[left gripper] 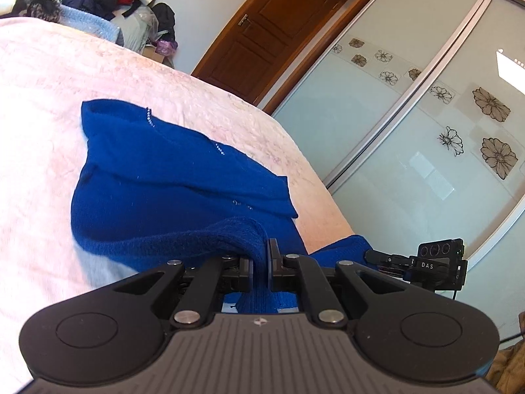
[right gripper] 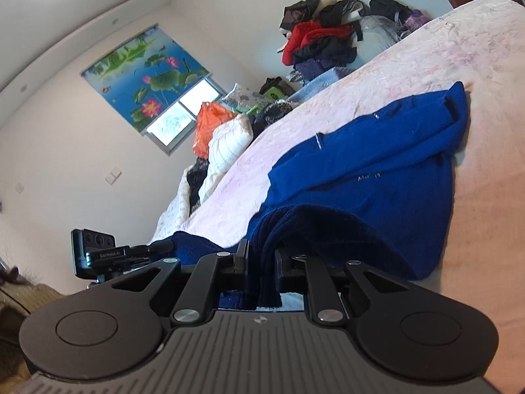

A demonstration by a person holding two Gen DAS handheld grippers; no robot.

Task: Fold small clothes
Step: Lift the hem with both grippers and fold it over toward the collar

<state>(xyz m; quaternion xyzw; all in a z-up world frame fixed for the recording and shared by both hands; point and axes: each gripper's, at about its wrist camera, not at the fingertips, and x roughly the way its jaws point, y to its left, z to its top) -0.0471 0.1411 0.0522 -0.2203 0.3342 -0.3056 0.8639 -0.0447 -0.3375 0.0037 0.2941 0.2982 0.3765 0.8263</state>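
A blue sweater [left gripper: 170, 177] lies spread on the pink bed [left gripper: 42, 105], its far end folded over into a band with small sparkly beads along it. The near edge of the sweater is lifted off the bed at two points. The left tongs [left gripper: 261, 267] are pressed together on a bunched ridge of that near edge, the knit hanging down between the fingers. The right tongs [right gripper: 261, 269] pinch another fold of the same edge, with the cloth draped over them and down. Past the sweater, at the far side of the bed, a heap of dark and red clothes [right gripper: 318, 39] sits by the wall. Beside the bed, to the sweater's right in the left wrist view, stands a glass wardrobe [left gripper: 426, 115] with flower prints.
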